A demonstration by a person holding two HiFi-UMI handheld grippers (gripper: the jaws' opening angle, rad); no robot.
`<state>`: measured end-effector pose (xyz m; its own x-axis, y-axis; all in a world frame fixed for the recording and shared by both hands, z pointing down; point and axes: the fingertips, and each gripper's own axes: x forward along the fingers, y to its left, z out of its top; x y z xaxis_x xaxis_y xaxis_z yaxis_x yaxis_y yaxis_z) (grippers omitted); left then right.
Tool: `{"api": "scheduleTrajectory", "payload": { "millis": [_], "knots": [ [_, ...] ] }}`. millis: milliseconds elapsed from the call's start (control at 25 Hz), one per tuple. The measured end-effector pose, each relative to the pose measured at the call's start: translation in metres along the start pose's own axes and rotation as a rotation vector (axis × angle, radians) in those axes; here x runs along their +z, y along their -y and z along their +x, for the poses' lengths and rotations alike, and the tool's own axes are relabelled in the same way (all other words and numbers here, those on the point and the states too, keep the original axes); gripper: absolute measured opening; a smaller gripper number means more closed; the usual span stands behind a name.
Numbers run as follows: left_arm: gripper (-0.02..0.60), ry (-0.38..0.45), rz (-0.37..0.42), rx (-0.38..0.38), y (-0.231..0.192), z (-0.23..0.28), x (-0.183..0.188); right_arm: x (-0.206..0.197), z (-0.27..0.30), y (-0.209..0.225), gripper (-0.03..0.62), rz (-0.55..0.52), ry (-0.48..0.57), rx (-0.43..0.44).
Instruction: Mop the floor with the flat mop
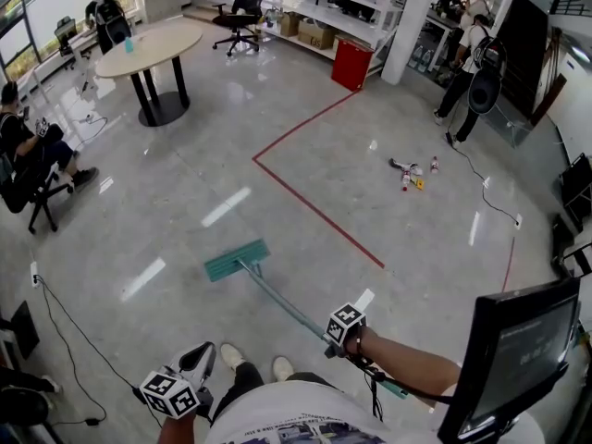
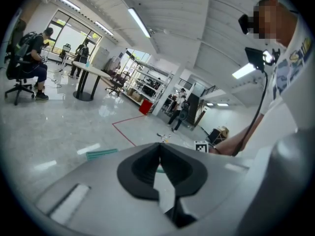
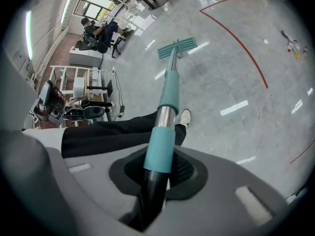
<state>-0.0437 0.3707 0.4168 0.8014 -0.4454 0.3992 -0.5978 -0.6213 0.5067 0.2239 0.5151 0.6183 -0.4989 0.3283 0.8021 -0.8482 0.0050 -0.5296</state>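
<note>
Teal fabric covers the rectangular head of the flat mop [image 1: 237,259], which lies flat on the glossy, grey, marble-like floor [image 1: 185,202], just near of a red tape line [image 1: 314,209] that bends at a corner. Its slim round handle [image 3: 170,90] is teal with a bright metal band and a black end. The right tongs [image 3: 162,173] clamp that black end; the left tongs [image 2: 159,167] are pressed tip to tip with nothing between them. A round counter [image 1: 153,44] on black legs stands far left, small items [image 1: 413,172] litter the floor far right, and a dark monitor [image 1: 518,350] looms near right. The mop's long axis runs from near right at the tongs to far left at the head.
</note>
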Motion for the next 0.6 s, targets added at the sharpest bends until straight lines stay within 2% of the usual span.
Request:
{"api": "scheduleTrajectory", "payload": {
  "millis": [600],
  "knots": [
    [0.003,0.003,0.007,0.007,-0.003,0.005,-0.006,0.008,0.005,0.003,0.06,-0.019,0.006,0.011]
  ]
}}
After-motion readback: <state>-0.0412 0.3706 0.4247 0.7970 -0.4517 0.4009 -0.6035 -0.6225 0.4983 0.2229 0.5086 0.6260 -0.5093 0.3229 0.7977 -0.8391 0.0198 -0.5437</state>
